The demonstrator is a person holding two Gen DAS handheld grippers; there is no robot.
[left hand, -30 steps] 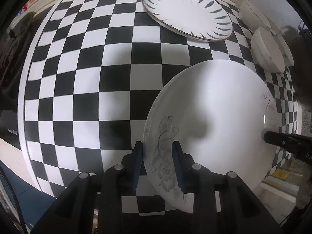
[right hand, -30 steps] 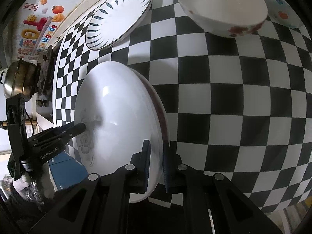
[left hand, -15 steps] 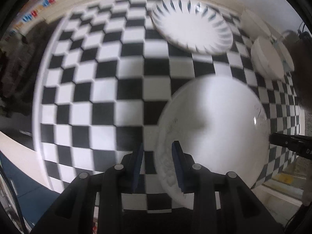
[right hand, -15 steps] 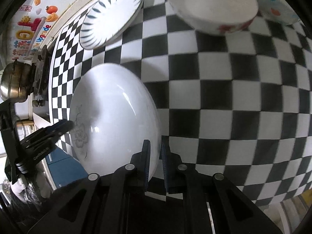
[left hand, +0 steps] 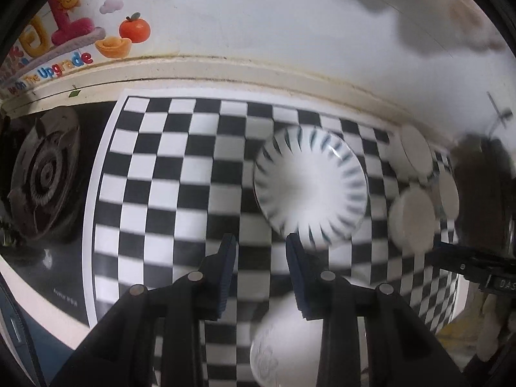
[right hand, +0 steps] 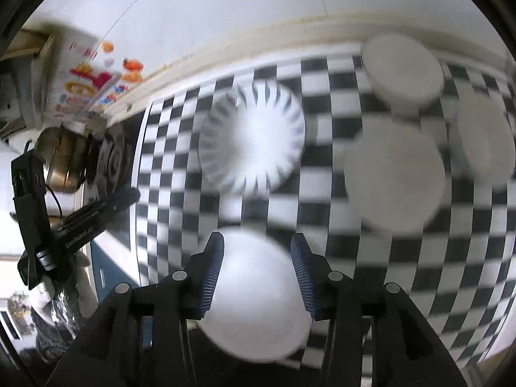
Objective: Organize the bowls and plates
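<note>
The white floral plate lies flat on the checkered mat, below and between my right gripper's open fingers; it also shows in the left wrist view. My right gripper is open and raised above it. My left gripper is open and empty, raised over the mat. A plate with blue leaf marks lies further back, also in the right wrist view. Three white bowls stand at the right. Both views are motion-blurred.
A gas stove burner sits left of the mat. A metal pot stands on the stove. A white wall with colourful stickers rises behind the counter. The counter's front edge is close below the grippers.
Both grippers have let go of the white floral plate, opened, and pulled up and back. The plate now lies flat on the mat. More wall is in view.
</note>
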